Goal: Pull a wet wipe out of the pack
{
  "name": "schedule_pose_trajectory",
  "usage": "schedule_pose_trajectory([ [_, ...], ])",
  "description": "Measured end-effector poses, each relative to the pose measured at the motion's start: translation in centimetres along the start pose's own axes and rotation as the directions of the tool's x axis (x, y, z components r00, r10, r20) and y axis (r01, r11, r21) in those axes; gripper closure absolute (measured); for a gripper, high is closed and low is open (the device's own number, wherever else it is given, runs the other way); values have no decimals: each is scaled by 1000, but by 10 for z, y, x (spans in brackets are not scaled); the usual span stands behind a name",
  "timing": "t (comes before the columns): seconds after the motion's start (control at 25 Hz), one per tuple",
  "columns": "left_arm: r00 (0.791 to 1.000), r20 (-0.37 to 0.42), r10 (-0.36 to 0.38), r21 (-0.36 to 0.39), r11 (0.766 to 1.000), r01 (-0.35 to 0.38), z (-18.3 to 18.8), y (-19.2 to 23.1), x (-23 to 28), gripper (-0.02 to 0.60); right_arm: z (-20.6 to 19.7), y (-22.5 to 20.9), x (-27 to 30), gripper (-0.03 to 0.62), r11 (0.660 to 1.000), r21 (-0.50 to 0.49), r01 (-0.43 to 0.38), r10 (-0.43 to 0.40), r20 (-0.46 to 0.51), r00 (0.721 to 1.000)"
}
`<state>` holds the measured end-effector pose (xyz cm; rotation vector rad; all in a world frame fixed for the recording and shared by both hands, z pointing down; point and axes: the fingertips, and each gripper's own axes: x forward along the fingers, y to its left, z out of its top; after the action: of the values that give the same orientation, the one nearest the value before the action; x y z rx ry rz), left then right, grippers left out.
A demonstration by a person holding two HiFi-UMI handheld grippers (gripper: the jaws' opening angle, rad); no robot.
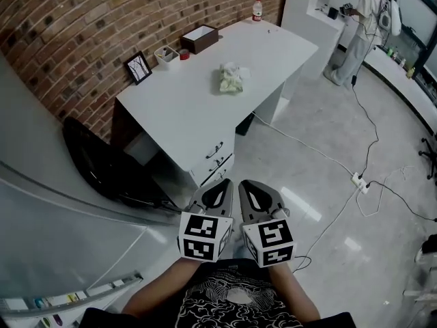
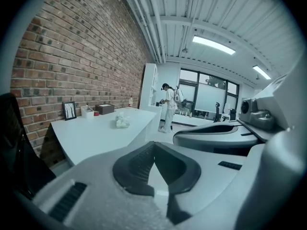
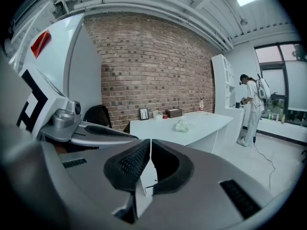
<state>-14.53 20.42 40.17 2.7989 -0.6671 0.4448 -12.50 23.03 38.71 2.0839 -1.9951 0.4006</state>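
Note:
The wet wipe pack (image 1: 231,78) is a pale green packet with a crumpled white wipe on top, lying mid-way along the white desk (image 1: 184,108). It also shows small and distant in the left gripper view (image 2: 122,122) and the right gripper view (image 3: 183,125). My left gripper (image 1: 222,182) and right gripper (image 1: 251,182) hang side by side close to my body, over the floor and well short of the desk. Both are shut with nothing between the jaws, as each gripper's own view confirms: left gripper (image 2: 153,145), right gripper (image 3: 149,142).
On the desk's wall side stand a picture frame (image 1: 138,67), a small white tub (image 1: 166,55), a brown box (image 1: 199,38) and a bottle (image 1: 257,9). A black chair (image 1: 102,162) sits left of the desk. Cables and a power strip (image 1: 360,182) cross the floor. A person (image 1: 358,26) stands far right.

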Motion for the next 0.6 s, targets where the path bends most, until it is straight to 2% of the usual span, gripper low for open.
schedule_pose_trajectory([
  [0.4, 998, -35, 55, -27, 998, -56, 23, 3, 74, 569, 16, -69, 43, 574, 998, 14, -61, 61, -11, 998],
  [0.6, 994, -47, 103, -49, 993, -106, 32, 2, 106, 569, 20, -99, 60, 574, 993, 7, -118, 118, -22, 993],
])
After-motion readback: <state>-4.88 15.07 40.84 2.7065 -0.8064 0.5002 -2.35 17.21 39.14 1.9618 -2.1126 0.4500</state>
